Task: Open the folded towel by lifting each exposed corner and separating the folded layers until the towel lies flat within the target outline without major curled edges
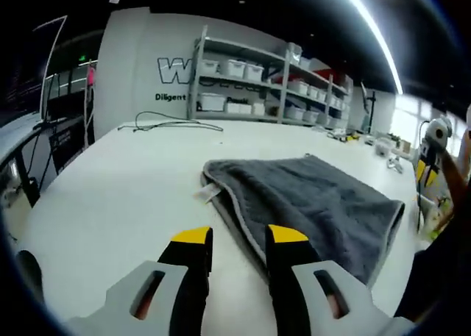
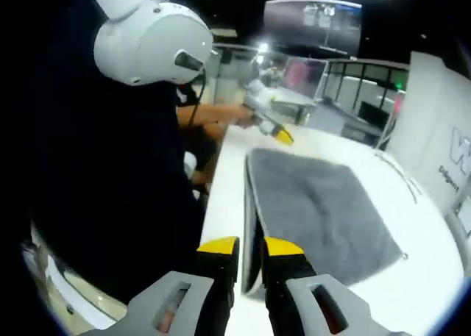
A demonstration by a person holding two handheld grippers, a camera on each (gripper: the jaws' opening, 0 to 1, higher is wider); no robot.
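Bench [image 1: 110, 196]: wide white top; the towel lies flat on it, toward the person's side.
Towel [image 1: 316, 204]: grey, folded into a rectangle, layers stacked with a pale trimmed edge; a small label [image 1: 207, 194] pokes out by the far corner.
Long axis: in the right gripper view the towel [image 2: 324, 211] runs away from the right tool toward the left tool [image 2: 274, 123] at its far end.
Right tool [image 2: 250, 251]: jaws spread a little, straddling the near folded edge, nothing pinched yet as far as I can tell.
Left tool [image 1: 239, 240]: jaws spread, empty; towel's edge passes just under the right-hand jaw.
Nearer: I'd judge the right tool better placed; its edge sits right between the jaws.
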